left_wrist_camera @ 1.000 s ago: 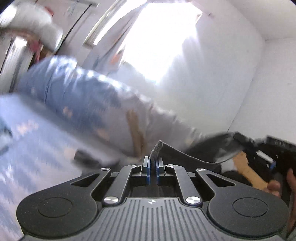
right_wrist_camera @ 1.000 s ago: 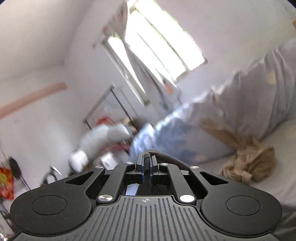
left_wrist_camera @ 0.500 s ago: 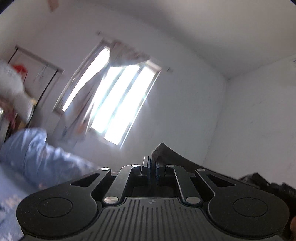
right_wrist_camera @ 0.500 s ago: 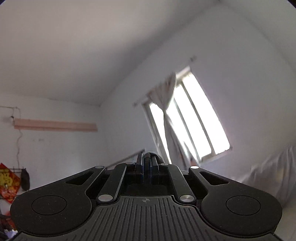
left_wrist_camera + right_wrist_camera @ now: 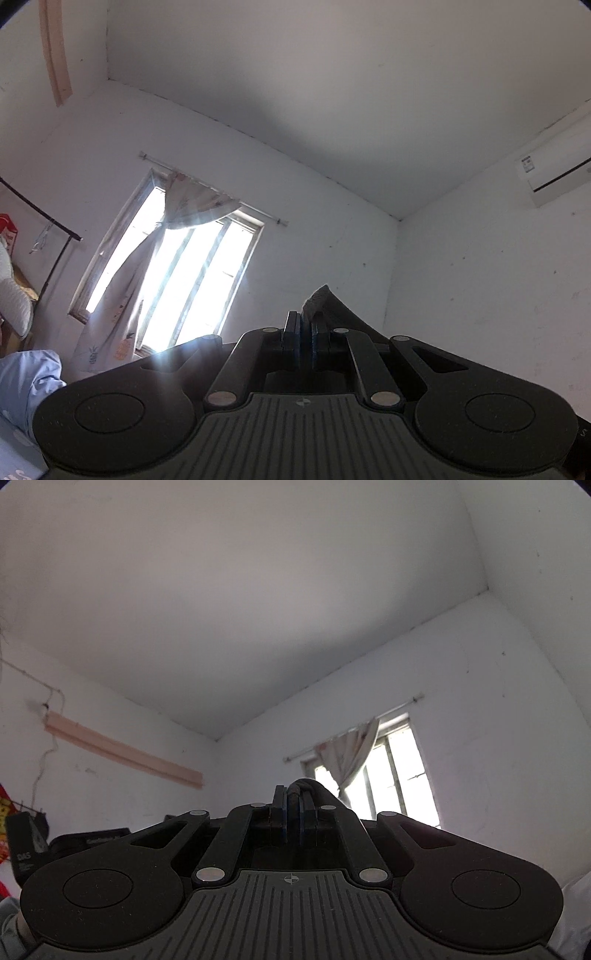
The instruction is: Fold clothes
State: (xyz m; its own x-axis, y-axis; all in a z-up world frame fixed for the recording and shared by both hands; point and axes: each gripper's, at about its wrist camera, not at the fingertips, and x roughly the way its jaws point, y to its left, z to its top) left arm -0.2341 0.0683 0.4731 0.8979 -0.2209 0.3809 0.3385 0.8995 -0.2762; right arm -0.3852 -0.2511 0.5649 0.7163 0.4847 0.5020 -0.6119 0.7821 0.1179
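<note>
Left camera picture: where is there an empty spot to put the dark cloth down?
None shows for the dark cloth. Both views face up at wall and ceiling. Only a bit of blue bedding peeks in under the window, lower left, mostly hidden.

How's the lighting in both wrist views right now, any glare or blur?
Left wrist view: the window is blown out, flare spills over the left gripper, dark cloth silhouetted. Right wrist view: window bright, right gripper backlit. Both sharp, fisheye-bent.

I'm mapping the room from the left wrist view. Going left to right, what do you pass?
Blue bedding → curtained window → dark garment pinched in the left gripper → air conditioner.
</note>
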